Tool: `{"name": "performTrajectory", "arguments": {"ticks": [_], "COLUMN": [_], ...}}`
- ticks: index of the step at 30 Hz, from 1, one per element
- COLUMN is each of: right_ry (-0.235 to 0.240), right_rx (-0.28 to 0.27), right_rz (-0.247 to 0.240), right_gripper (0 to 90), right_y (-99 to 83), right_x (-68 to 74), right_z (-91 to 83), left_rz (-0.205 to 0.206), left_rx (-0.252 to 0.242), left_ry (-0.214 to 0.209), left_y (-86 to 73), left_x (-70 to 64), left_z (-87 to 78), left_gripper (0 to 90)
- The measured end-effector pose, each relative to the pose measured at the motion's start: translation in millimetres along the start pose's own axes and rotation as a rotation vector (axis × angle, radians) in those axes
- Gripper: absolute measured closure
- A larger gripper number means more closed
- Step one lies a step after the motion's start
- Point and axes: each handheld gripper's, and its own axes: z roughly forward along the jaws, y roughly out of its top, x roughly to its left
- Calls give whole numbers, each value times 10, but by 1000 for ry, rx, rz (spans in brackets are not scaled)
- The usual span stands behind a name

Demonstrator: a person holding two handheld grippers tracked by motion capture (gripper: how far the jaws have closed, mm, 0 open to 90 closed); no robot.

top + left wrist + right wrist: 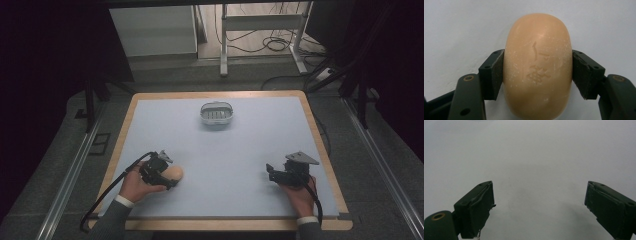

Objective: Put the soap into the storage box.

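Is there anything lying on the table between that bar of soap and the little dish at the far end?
No. In the high view, bare pale-blue table top lies between the soap, held in the left gripper, and the dish.

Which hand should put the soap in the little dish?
Left, probably. The left gripper already squeezes the soap between its jaws. The right gripper is open, holding nothing. The dish waits ahead.

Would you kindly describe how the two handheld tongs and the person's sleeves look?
Both the left tongs and the right tongs are black, with flat rectangular pads that have frayed edges, and each trails a black cable. The right one carries a grey three-cornered plate. The sleeves are dark grey over white cuffs.
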Motion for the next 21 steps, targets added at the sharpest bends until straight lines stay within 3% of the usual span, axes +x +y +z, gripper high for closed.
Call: {"name": "performTrajectory", "arguments": {"ticks": [7,21], "right_ry": [-1,-1], "right_rx": [2,4], "right_rz": [3,6], "right_gripper": [88,88], "right_y": [1,1], "right_x": [-1,-3], "right_z": [1,2], "left_rz": [-5,3], "left_rx": [-26,-35], "left_ry": [7,0], "left_y": [60,150], "left_x": [28,20], "left_z": [-96,-113], "left_gripper": [327,327]}}
